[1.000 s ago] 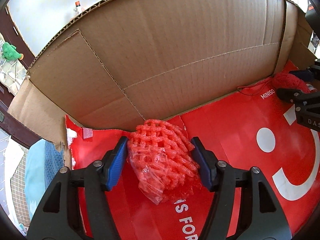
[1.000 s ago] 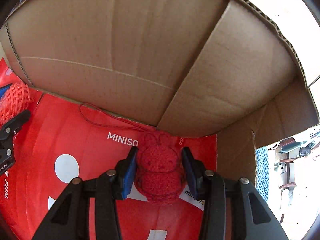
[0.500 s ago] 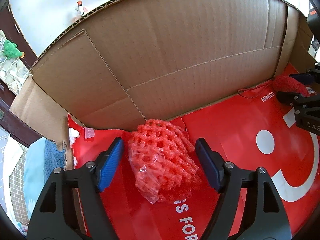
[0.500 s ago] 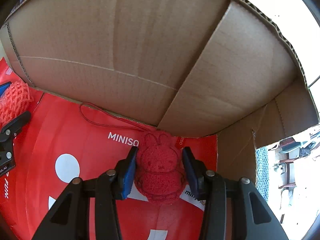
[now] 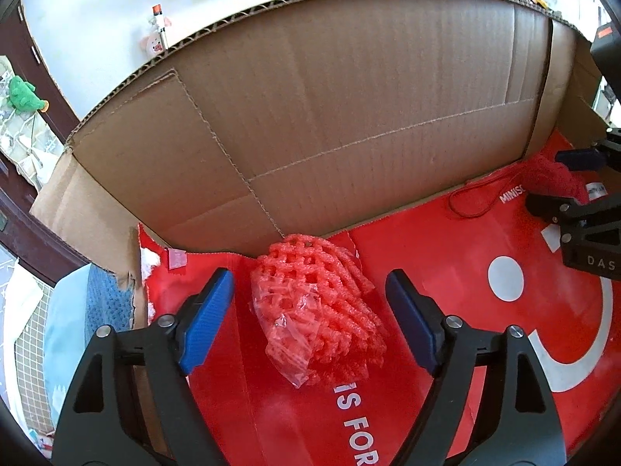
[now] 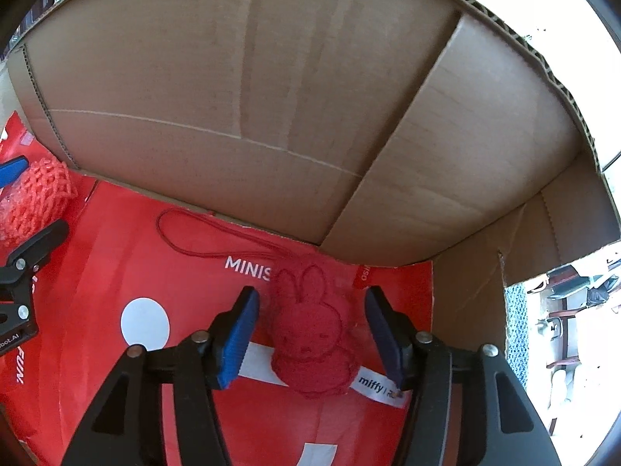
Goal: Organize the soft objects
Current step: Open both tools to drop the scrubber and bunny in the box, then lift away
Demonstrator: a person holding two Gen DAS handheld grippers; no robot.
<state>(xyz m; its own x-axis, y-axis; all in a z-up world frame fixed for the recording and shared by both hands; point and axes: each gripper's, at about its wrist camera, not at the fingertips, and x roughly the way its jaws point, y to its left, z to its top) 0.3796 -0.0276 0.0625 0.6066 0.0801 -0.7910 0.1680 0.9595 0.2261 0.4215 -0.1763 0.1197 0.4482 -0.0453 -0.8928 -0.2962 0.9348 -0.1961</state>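
Inside a cardboard box lined with a red paper bag, a coral foam net sleeve lies on the floor. My left gripper straddles it, its jaws opening, blue pads clear of the net on both sides. A red knitted rabbit toy with a thin red cord lies between the pads of my right gripper, whose jaws are also opening, with gaps on both sides. The right gripper and the rabbit show at the right edge of the left wrist view; the net shows at far left of the right wrist view.
The box's tall brown walls close in behind and to the sides of both grippers. A blue knitted cloth lies outside the torn left wall. A green plush sits far off at left. The red bag's floor lies flat between the two toys.
Both grippers have let go: the left jaws spread off the foam net, the right jaws spread off the rabbit. Both toys now rest on the red bag. Neither hand shifted noticeably.
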